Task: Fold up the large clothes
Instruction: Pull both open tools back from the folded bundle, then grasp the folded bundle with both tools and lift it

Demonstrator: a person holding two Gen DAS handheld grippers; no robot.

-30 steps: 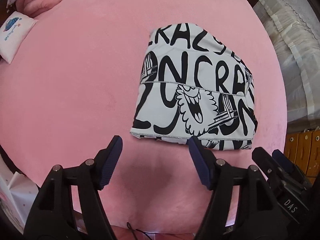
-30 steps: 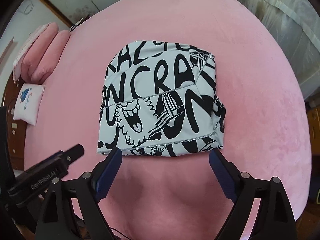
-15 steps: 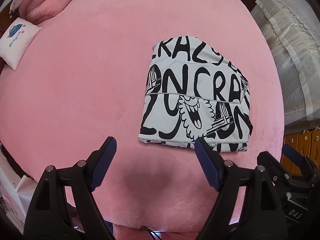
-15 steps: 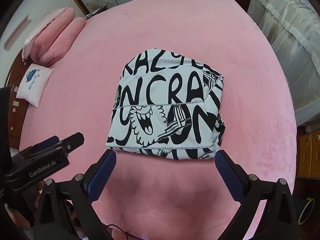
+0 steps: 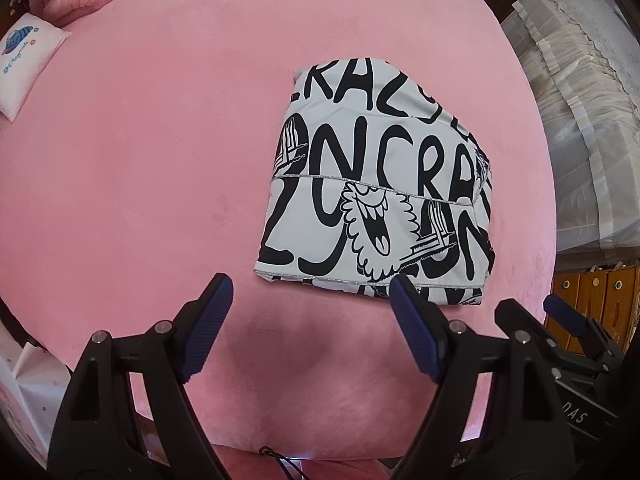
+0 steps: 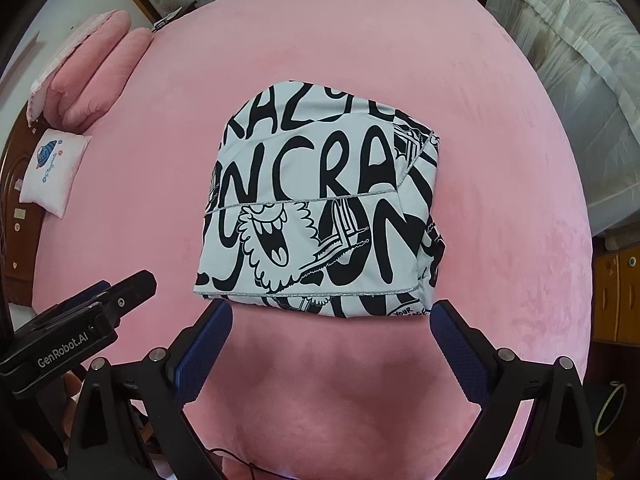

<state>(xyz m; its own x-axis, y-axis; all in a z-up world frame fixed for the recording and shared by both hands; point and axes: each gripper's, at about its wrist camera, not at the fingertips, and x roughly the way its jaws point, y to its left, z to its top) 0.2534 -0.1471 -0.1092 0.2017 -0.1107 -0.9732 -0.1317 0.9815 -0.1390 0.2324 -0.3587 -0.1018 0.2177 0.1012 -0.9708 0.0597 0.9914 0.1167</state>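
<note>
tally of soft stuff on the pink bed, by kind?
Folded black-and-white printed garment: 1
Small white cushion with a blue print: 1
Pink pillows at the head of the pink bed: 2
Total: 4

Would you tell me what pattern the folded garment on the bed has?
White folded garment with bold black lettering and cartoon doodles; clearest in the right wrist view.
</note>
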